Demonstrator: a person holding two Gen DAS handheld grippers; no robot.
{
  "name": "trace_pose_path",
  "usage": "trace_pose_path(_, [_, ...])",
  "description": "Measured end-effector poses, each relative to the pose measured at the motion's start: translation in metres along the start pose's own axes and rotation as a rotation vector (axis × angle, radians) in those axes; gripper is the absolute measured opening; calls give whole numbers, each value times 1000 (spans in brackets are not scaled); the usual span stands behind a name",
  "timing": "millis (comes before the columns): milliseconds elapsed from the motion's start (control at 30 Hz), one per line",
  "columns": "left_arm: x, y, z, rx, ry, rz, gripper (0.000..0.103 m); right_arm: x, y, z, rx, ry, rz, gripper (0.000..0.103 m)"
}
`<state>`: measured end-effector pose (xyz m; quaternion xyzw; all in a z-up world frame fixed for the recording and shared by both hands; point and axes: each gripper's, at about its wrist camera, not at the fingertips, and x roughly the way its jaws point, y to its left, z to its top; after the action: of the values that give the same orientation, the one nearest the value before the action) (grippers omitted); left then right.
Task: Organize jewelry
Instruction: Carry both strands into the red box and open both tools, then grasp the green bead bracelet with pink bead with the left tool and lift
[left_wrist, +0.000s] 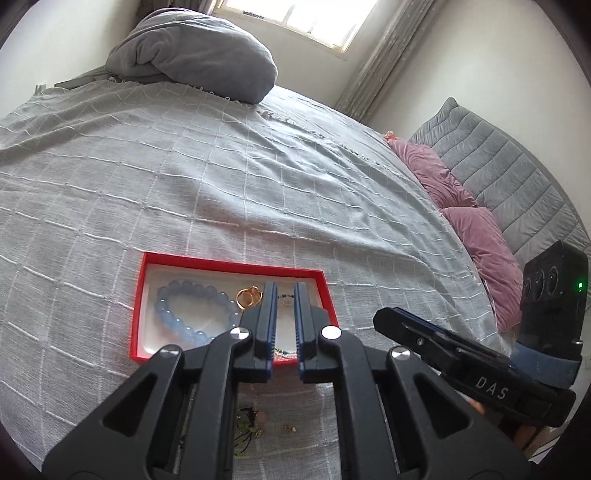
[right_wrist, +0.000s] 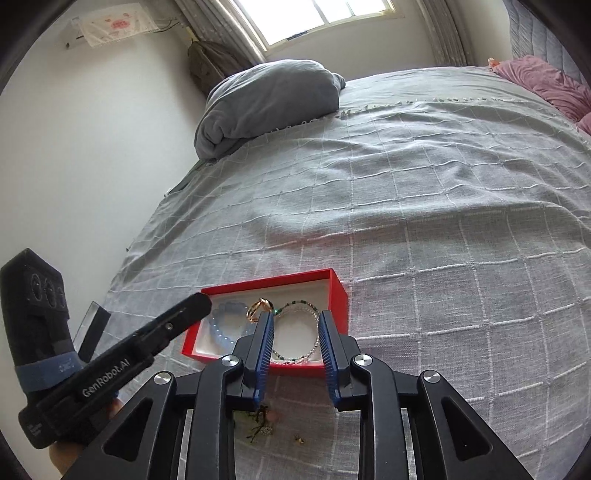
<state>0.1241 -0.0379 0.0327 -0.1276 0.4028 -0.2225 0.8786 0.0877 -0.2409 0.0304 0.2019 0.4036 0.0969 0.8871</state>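
A bed (left_wrist: 221, 177) covered by a grey grid-patterned spread fills both views, with a window (right_wrist: 325, 14) behind, a rolled grey blanket (left_wrist: 199, 59) at the far end and 2 pink pillows (left_wrist: 461, 206) against a grey padded headboard (left_wrist: 517, 173). A shallow red box (right_wrist: 338, 295) with a white lining lies open on the spread. Inside it, from its left end to its right, rest a pale blue bead bracelet (left_wrist: 184, 314), a gold ring piece (right_wrist: 258, 308) and a thin beaded chain (right_wrist: 299, 306) looped in a circle. The left gripper (left_wrist: 285, 295) hangs over the box's near half, its blue-padded fingers nearly pressed together with only a narrow slot between them and nothing pinched. The right gripper (right_wrist: 295, 323) hangs over the chain end of the box, its fingers spread partway apart and empty. On the spread just in front of the box lie a small dark-corded trinket (right_wrist: 260, 421) and 1 tiny gold item (right_wrist: 298, 438).
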Motion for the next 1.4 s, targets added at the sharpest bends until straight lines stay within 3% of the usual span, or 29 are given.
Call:
trace_pose_path(100, [-9, 0, -4, 9, 5, 10, 9, -6, 3, -6, -12, 11, 18, 26])
trace_pose_path(167, [-13, 1, -8, 22, 19, 48, 17, -9, 6, -13, -31, 29, 18, 30])
trace_pose_path(233, [-17, 3, -14, 29, 41, 95, 35, -5, 8, -23, -56, 75, -7, 37])
trace_pose_path(367, [-24, 14, -31, 38, 93, 178, 37, -1, 10, -41, -83, 136, -22, 37])
trace_pose_path(433, [-27, 23, -38, 17, 122, 191, 40, -3, 12, -44, -98, 137, -29, 43])
trace_pose_path(467, [-27, 26, -41, 8, 137, 197, 40, -2, 13, -45, -103, 146, -39, 47])
trace_pose_path(700, [-26, 37, -59, 19, 203, 229, 40, 9, 9, -52, -62, 206, -38, 47])
trace_pose_path(1033, [6, 11, -78, 152, 317, 261, 40, 19, 7, -59, -26, 265, -43, 47])
trace_pose_path(1233, [21, 5, -80, 210, 338, 317, 40, 14, 3, -57, -16, 258, -44, 47])
trace_pose_path(1400, [31, 10, -83, 222, 366, 346, 31, 12, 0, -55, -6, 258, -44, 47])
